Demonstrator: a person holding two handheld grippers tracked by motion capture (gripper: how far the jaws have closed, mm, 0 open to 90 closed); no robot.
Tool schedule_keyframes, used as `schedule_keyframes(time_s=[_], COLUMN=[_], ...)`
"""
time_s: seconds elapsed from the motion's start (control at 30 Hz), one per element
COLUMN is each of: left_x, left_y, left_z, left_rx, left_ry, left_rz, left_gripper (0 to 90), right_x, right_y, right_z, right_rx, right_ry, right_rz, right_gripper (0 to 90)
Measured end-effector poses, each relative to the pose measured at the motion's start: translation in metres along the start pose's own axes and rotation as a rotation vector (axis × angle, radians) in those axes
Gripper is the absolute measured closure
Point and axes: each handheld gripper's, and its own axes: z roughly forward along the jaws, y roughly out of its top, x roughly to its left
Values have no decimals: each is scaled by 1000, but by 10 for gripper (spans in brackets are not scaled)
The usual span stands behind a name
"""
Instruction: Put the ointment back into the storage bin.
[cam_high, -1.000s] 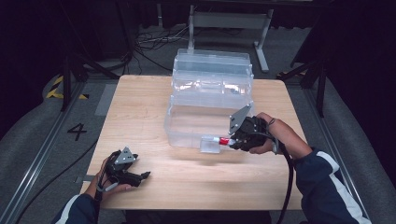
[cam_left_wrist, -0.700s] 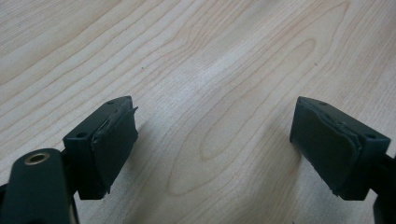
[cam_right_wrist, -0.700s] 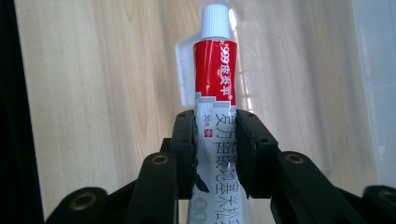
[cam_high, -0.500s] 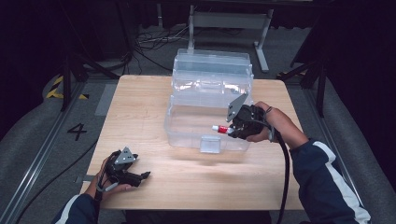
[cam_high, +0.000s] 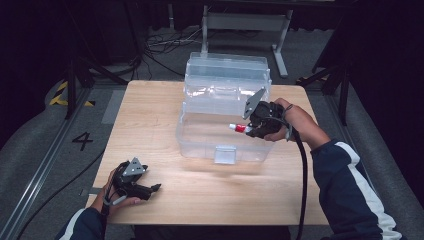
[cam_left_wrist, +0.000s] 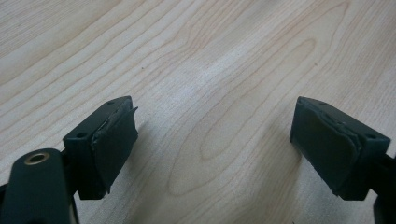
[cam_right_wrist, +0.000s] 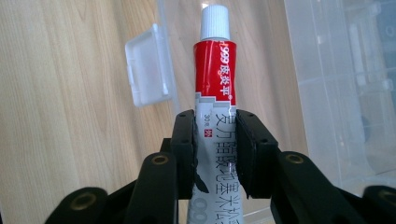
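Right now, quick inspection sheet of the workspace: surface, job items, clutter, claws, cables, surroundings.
Surface: light wooden table, bare wood under the left claw.
Job's things: clear plastic box with lid open, front latch tab; red-and-white tube, white cap pointing away.
Clutter: nothing seen.
Claws: left claw open, low over the table; right claw shut on the tube, over the box.
Cables: black cable trails from right claw; loose cables on floor behind.
Surroundings: dark floor, metal stand, floor mark "4".
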Motion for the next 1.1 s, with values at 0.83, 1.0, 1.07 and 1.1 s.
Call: schedule_keyframes(time_s=[0.83, 1.0, 1.07, 1.1], left_x=[0, 0, 0, 0], left_y=[0, 0, 0, 0], left_z=[0, 0, 0, 0], left_rx=[0, 0, 0, 0], left_ry=[0, 2, 1, 0], left_rz=[1, 2, 2, 1], left_gripper=[149, 149, 149, 149], right_x=[-29, -33, -34, -35], right_y=[8, 7, 6, 6], right_z=[33, 47, 51, 54], right_rx=[43, 65, 65, 67], right_ry=[23, 36, 42, 44], right_rz=[36, 33, 42, 36], right_gripper=[705, 705, 705, 705])
